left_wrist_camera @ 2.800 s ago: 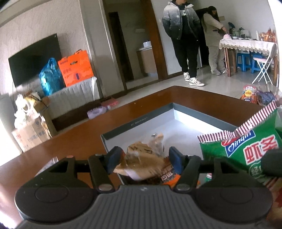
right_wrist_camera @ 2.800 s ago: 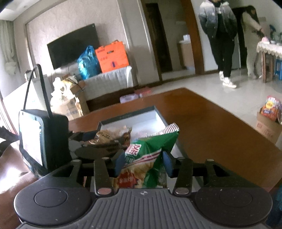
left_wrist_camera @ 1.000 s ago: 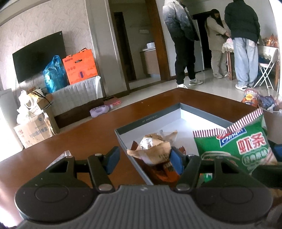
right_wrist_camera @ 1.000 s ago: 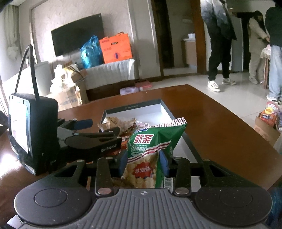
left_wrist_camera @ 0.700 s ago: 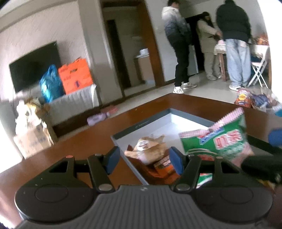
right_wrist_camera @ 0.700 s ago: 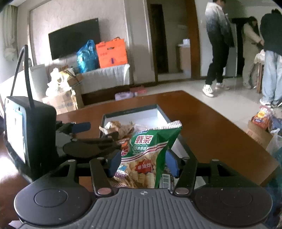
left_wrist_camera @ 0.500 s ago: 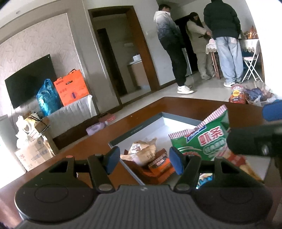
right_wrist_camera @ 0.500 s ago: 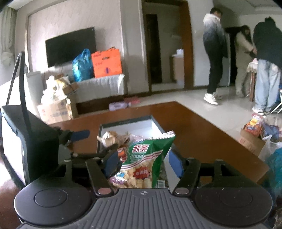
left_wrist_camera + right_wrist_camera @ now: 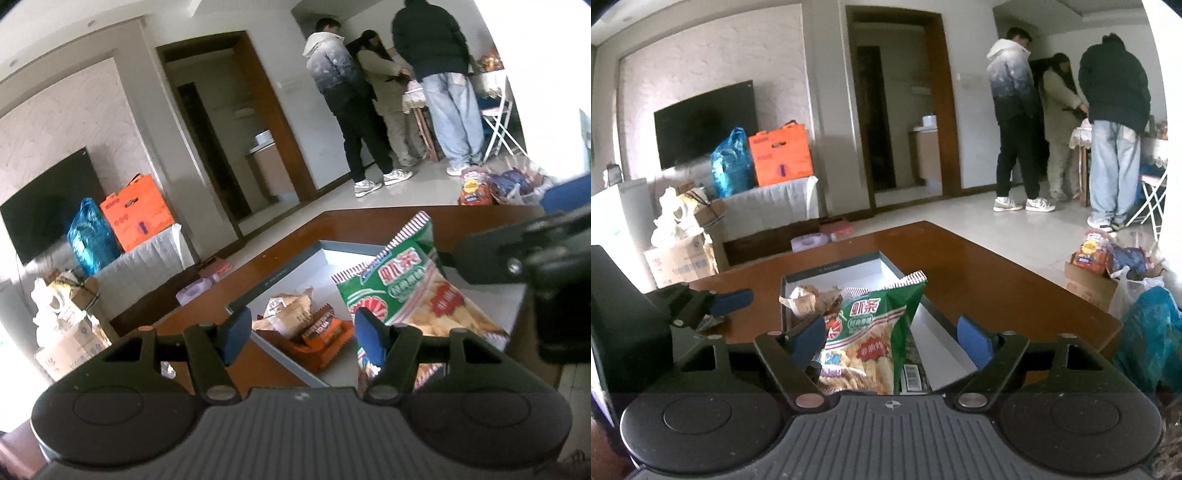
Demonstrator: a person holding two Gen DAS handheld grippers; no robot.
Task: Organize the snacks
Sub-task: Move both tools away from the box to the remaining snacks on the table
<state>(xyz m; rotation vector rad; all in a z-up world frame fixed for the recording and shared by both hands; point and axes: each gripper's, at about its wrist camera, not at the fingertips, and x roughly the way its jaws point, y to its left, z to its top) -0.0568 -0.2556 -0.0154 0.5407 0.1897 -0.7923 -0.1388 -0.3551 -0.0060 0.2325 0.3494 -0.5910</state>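
Note:
A grey box with a white inside (image 9: pixel 831 271) lies on the brown table (image 9: pixel 979 269). A green chip bag (image 9: pixel 871 332) stands upright in the box's near end. My right gripper (image 9: pixel 892 341) straddles the bag with its jaws opening, and the right pad is well clear of it. Behind the bag lie a crumpled brown packet (image 9: pixel 809 299) and an orange packet (image 9: pixel 321 328). My left gripper (image 9: pixel 301 336) is open and holds nothing, just outside the box's near left wall (image 9: pixel 280 363). It also shows at the left of the right wrist view, the left gripper (image 9: pixel 727 299).
A small foil wrapper (image 9: pixel 709 321) lies on the table under the left gripper. On the floor at the right stand a cardboard box of snack bags (image 9: pixel 1089 258) and a blue bag (image 9: pixel 1152 332). Three people (image 9: pixel 1015 122) stand at the far right.
The right jaws have spread off the green bag, which now stands in the box by itself. The left gripper has drawn back from the box to the left and rolled.

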